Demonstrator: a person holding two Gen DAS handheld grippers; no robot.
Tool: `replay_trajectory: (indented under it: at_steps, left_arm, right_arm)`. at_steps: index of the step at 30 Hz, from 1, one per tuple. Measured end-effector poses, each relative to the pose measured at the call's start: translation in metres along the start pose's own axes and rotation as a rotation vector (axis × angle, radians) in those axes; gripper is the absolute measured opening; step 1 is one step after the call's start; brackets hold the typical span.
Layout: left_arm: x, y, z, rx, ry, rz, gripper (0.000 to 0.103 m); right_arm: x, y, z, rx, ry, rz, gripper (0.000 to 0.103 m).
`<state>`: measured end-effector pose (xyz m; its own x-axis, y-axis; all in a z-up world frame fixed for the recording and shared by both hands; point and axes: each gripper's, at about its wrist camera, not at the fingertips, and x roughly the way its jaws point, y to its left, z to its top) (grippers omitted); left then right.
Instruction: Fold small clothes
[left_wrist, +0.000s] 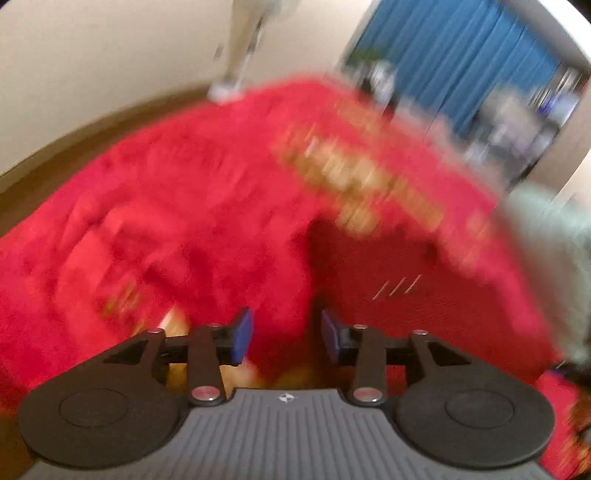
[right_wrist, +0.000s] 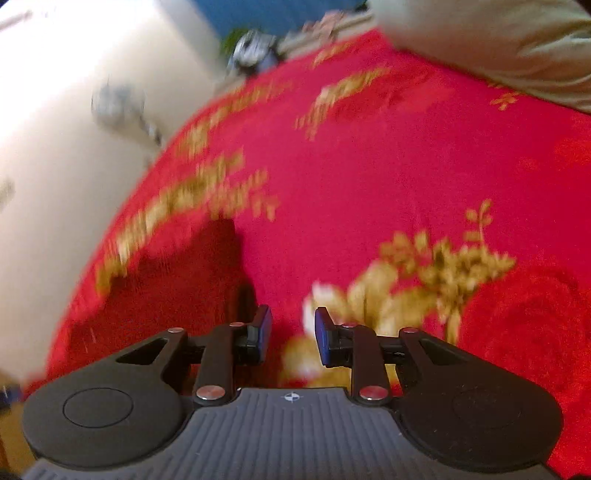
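Left wrist view: the left gripper (left_wrist: 286, 338) hovers with its blue pads (left_wrist: 242, 338) spread apart and nothing pinched between them, above a dark red garment (left_wrist: 406, 295) lying on the red floral blanket (left_wrist: 166, 192). The garment's edge runs just ahead of the fingers, probably the part to be handled.

Right wrist view: the right gripper (right_wrist: 291, 338) is likewise parted and empty over the blanket (right_wrist: 369, 166); the garment (right_wrist: 177, 288) lies to its left, and a pale cushion (right_wrist: 498, 44) sits at the far corner.
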<state>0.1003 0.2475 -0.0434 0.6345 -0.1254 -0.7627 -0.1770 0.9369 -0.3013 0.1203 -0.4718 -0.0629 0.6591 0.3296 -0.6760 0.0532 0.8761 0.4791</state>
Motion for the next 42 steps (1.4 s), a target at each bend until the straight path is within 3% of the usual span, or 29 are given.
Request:
replay_trajectory:
  at_steps: [1,2,6,10,17,20,23,31,35,37,38,39,42]
  left_arm:
    - [0.012,0.0,-0.003,0.007,0.072,0.019,0.047]
    - [0.017,-0.003,-0.003,0.024,0.094,0.011,0.047]
    - [0.025,-0.025,-0.001,0.123,0.101,-0.063,0.049]
    - [0.04,-0.046,0.004,0.202,0.1,-0.039,0.049]
    - [0.067,-0.061,0.024,0.196,0.07,-0.026,0.049]
    - [0.075,-0.064,0.035,0.164,0.054,-0.029,0.048]
    - [0.08,-0.067,0.041,0.158,0.049,-0.027,0.047]
    - [0.088,-0.071,0.046,0.19,0.034,-0.021,0.019]
    - [0.089,-0.07,0.048,0.189,0.028,-0.018,0.016]
    - [0.089,-0.072,0.048,0.197,0.018,-0.015,0.016]
    - [0.088,-0.071,0.049,0.195,0.012,-0.014,0.015]
    - [0.088,-0.07,0.051,0.188,0.007,-0.016,0.015]
    - [0.094,-0.058,0.054,0.113,0.045,-0.017,0.016]
  right_arm:
    - [0.006,0.002,-0.006,-0.037,0.045,-0.024,0.028]
    - [0.008,0.003,-0.01,-0.064,0.071,-0.041,0.028]
    - [0.019,0.012,-0.016,-0.093,0.098,0.002,0.028]
    - [0.031,0.024,-0.013,-0.114,0.095,0.053,0.028]
    - [0.048,0.036,0.006,-0.089,0.032,0.12,0.029]
    - [0.058,0.036,0.015,-0.063,0.008,0.141,0.035]
    - [0.074,0.033,0.022,-0.044,0.011,0.14,0.036]
    - [0.1,0.024,0.035,-0.011,0.008,0.193,0.038]
    - [0.106,0.019,0.038,0.017,0.016,0.225,0.038]
    - [0.106,0.019,0.039,0.012,0.017,0.233,0.031]
    - [0.105,0.019,0.039,0.004,0.011,0.236,0.019]
    - [0.104,0.019,0.039,0.001,-0.003,0.237,0.013]
    - [0.103,0.009,0.043,0.085,-0.022,0.259,0.012]
